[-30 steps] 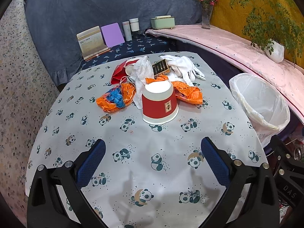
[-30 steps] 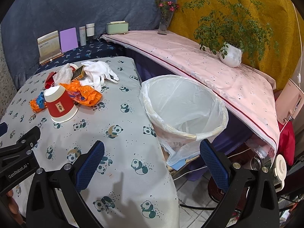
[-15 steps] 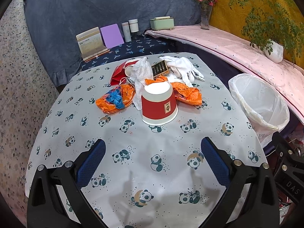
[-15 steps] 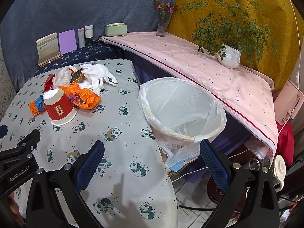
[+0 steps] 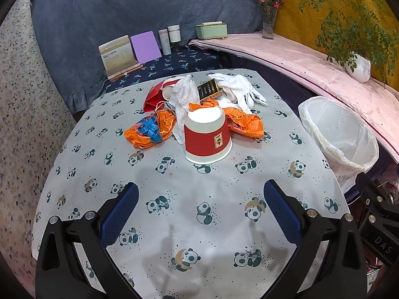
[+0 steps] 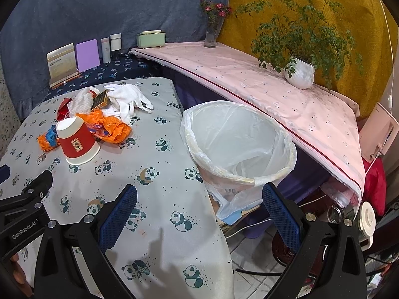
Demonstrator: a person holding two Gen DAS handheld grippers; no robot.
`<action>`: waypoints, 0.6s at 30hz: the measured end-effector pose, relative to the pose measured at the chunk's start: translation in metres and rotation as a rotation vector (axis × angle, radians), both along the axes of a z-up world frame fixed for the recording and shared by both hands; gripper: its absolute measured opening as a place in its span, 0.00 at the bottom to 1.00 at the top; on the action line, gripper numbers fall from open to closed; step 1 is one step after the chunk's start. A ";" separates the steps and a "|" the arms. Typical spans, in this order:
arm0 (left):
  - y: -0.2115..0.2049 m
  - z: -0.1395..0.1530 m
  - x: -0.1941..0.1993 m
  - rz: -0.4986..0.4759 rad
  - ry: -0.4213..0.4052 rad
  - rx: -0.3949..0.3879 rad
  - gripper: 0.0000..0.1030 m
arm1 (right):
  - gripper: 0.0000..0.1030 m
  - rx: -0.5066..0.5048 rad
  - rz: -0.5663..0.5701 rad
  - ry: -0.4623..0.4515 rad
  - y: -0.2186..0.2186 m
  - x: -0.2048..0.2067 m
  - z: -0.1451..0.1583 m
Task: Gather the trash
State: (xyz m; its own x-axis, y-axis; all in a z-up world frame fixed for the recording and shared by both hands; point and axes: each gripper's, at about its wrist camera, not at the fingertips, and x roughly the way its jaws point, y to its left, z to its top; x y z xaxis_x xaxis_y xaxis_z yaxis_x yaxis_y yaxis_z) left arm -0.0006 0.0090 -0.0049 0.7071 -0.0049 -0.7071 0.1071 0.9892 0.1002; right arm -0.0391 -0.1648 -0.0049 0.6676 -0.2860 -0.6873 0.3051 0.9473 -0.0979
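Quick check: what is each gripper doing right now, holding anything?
Left gripper: open, holding nothing, above the table.
Right gripper: open, holding nothing.

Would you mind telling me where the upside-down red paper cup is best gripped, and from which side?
Grip the red paper cup across its red wall, midway up, coming straight from the near side with the left hand-held gripper. It stands rim-down, wider at the bottom; the near side is bare cloth, while the orange wrappers crowd behind.
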 end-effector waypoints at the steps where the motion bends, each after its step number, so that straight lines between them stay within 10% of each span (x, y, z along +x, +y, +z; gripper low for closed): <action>1: 0.000 0.000 0.000 -0.001 0.001 0.000 0.93 | 0.93 0.000 -0.001 0.001 0.000 0.000 0.000; 18: 0.001 -0.002 0.000 -0.008 0.006 -0.012 0.93 | 0.93 0.001 -0.001 -0.002 0.001 -0.001 -0.002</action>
State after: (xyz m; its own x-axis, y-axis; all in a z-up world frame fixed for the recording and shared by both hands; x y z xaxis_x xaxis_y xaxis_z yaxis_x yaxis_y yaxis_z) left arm -0.0002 0.0102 -0.0064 0.7028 -0.0193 -0.7111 0.1157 0.9894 0.0876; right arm -0.0405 -0.1642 -0.0066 0.6683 -0.2861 -0.6867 0.3065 0.9470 -0.0962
